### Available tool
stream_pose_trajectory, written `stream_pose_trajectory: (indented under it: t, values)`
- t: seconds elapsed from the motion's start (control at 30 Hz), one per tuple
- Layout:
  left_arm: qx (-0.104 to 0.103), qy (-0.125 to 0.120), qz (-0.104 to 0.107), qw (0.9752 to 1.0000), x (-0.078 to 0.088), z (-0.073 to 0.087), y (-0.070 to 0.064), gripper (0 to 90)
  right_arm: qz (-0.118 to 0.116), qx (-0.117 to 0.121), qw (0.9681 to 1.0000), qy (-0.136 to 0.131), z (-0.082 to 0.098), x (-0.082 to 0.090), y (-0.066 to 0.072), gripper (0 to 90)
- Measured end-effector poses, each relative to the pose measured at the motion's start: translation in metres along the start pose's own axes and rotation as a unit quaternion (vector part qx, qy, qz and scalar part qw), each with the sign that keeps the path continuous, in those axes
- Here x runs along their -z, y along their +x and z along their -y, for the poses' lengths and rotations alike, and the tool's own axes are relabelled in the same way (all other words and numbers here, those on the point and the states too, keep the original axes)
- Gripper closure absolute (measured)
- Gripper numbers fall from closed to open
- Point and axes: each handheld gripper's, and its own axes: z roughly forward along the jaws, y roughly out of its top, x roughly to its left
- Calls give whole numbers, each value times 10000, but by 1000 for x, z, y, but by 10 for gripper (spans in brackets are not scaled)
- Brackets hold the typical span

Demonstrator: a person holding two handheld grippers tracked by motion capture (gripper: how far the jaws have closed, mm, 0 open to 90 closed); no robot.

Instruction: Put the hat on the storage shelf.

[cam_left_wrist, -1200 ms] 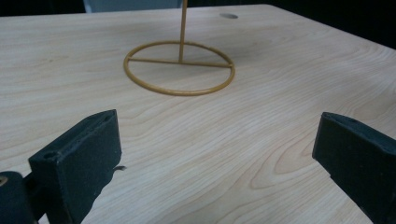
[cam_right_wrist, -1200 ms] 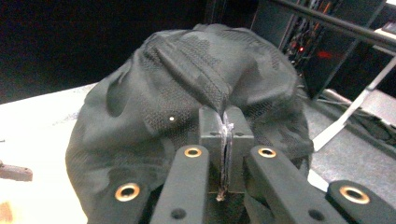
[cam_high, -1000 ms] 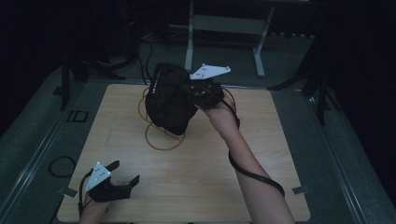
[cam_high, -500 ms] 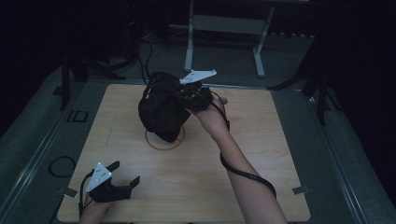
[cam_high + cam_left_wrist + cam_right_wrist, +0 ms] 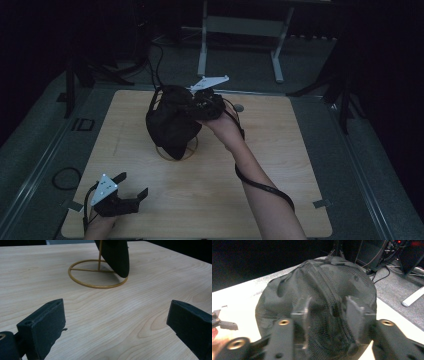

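1. A black mesh cap [image 5: 172, 122] hangs on a gold wire stand [image 5: 176, 149] that sits on the tabletop [image 5: 280, 165], nearer the far edge than the near edge and a little left of the middle.
2. The stand's ring base lies flat on the wood; in the left gripper view the base [image 5: 97, 275] and a thin upright rod show, with the cap's lower edge [image 5: 117, 257] hanging over the ring.
3. The right tool [image 5: 197, 106] is at the cap's right side, near the far edge, held by the right hand [image 5: 225, 127], whose forearm reaches in from the near edge.
4. The right tool's jaws have just been opening. In the right gripper view they stand apart with the cap's fabric [image 5: 322, 297] bulging between them; the pads do not visibly press on it.
5. The left tool [image 5: 131, 187] rests near the near left corner of the tabletop, well apart from the stand.
6. Its jaws stand wide apart with nothing between them, bare wood showing in the gap in the left gripper view.
7. A dark cable [image 5: 265, 187] trails from the right tool along the forearm.
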Motion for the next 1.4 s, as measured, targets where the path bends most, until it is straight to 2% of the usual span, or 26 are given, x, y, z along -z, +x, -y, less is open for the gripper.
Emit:
stream_pose_trajectory:
  t: [0.1, 0.27, 0.3, 0.4, 0.43, 0.47, 0.53, 0.6, 0.7, 0.77, 0.97, 1.13, 1.17, 1.3, 1.4]
  values:
    - [1, 20, -14, 10000, 0, 0, 1, 26, 10, 13, 10000, -6, -1, 5, 0, 415]
    - [-27, 84, 4, 10000, -1, 1, 0, 26, -88, -34, 10000, -5, 0, 12, -3, 348]
    - [-21, 76, 9, 10000, -1, 1, 0, 26, -195, -73, 9998, -13, 1, 14, -4, 313]
    - [-16, 63, -4, 10000, -1, 1, -1, 26, -310, -132, 9994, -74, 3, 17, -6, 263]
    - [8, 43, -7, 10000, -1, 1, -1, 26, -356, -185, 9991, -115, 5, 19, -6, 219]
    - [8, 43, -7, 10000, -1, 1, -1, 26, -356, -185, 9991, -115, 5, 19, -6, 219]
    - [21, 54, -10, 10000, -1, 1, 0, 26, -345, -139, 9991, -196, 12, 26, -6, 145]
    - [14, 61, -1, 10000, -2, 1, 0, 26, -391, -165, 9986, -306, 16, 30, -6, 137]
    - [-19, 78, -13, 10000, -2, 2, -1, 26, -356, -31, 9989, -297, 25, 33, -4, 126]
    - [-40, 89, -22, 10000, -2, 1, -2, 26, -421, -51, 9987, -274, 30, 33, -5, 124]
    - [-40, 115, -37, 9999, -1, 3, -3, 26, -309, 28, 9990, -329, 44, 36, -7, 125]
    - [-48, 105, -26, 9999, 0, 4, -4, 26, -261, -15, 9991, -341, 51, 37, -9, 127]
    - [-44, 99, -20, 9999, 0, 4, -4, 26, -217, -32, 9991, -366, 60, 39, -12, 128]
    - [-25, 86, -9, 10000, 0, 4, -3, 26, -259, -28, 9993, -284, 69, 39, -13, 130]
    - [-46, 88, -1, 10000, 0, 4, -4, 26, -289, -10, 9993, -216, 84, 37, -13, 131]
